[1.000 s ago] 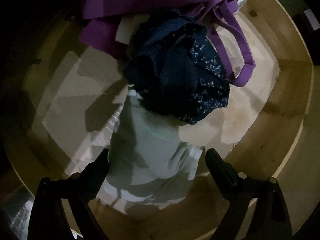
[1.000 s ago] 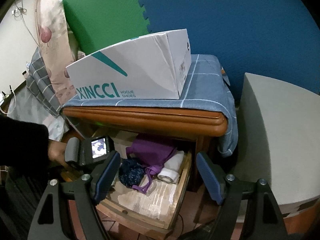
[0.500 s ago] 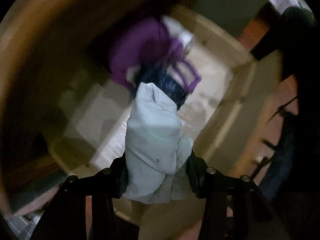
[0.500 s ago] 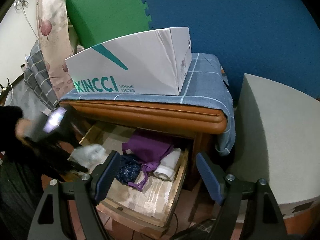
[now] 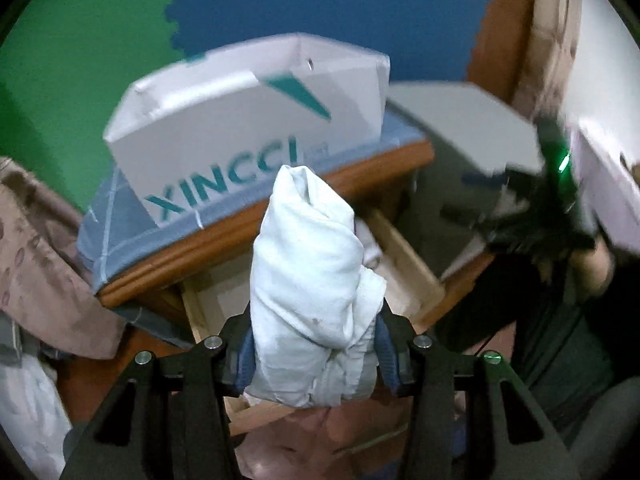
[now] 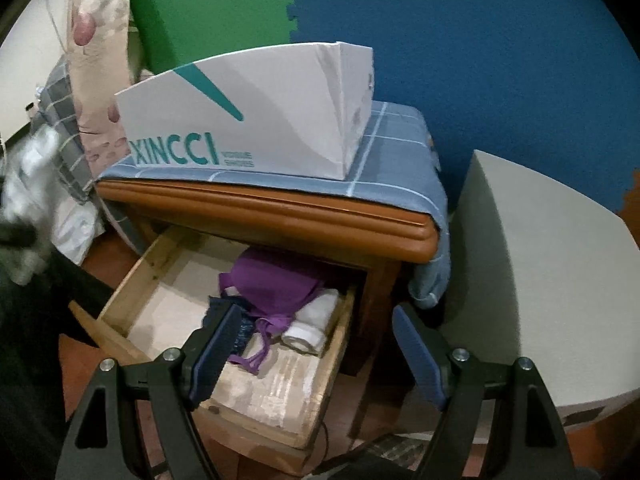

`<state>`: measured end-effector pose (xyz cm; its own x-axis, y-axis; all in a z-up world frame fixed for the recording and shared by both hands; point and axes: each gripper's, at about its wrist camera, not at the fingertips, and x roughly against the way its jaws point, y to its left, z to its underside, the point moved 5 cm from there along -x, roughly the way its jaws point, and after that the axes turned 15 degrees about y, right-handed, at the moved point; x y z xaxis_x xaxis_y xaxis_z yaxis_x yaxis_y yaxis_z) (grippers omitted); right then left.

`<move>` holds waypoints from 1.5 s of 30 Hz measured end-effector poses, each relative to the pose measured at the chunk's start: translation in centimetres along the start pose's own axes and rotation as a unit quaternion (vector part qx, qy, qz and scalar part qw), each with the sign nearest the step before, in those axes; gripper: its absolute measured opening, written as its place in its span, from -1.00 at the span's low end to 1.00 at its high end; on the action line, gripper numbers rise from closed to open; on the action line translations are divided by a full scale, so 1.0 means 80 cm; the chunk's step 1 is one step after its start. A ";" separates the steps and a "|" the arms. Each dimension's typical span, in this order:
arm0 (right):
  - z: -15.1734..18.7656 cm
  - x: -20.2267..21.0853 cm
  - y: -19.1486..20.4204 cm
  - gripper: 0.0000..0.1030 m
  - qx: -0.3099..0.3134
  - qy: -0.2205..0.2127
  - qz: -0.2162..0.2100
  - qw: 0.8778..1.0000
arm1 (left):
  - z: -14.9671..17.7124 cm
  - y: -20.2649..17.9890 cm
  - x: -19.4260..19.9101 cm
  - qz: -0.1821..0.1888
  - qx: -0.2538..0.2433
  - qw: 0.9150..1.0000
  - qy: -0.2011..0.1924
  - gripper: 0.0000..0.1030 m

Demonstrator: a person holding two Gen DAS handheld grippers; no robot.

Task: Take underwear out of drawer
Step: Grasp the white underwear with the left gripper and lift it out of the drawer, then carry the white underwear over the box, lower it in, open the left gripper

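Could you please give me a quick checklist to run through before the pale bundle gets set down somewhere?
1. Left gripper clamps the pale underwear bundle: ok.
2. Bundle clear of the drawer: ok.
3. Right gripper open and empty: ok.
4. Shoebox open on top: ok; whether it is empty: cannot tell.
5. More garments left in the drawer, purple one included: not ok.

A wooden nightstand [image 6: 280, 216] carries a blue checked cloth [image 6: 396, 152], with a white shoe box [image 6: 256, 120] on it. Its open drawer [image 6: 132, 280] holds, at the three o'clock side, purple fabric [image 6: 272, 284], a white roll [image 6: 312, 320] and dark blue fabric [image 6: 246, 330].
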<state>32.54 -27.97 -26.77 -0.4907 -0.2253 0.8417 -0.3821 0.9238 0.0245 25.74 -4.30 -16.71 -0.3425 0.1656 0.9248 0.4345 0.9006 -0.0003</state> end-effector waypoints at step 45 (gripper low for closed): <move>0.003 -0.006 -0.025 0.56 -0.039 0.015 0.057 0.998 | -0.146 0.074 0.188 -0.087 0.107 0.974 -0.180 -0.10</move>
<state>33.33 -29.75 -27.32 -0.5033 -0.1100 0.8571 -0.2636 0.9641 -0.0311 32.92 -1.21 1.65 -0.6821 0.0980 0.7247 0.1733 0.9844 0.0299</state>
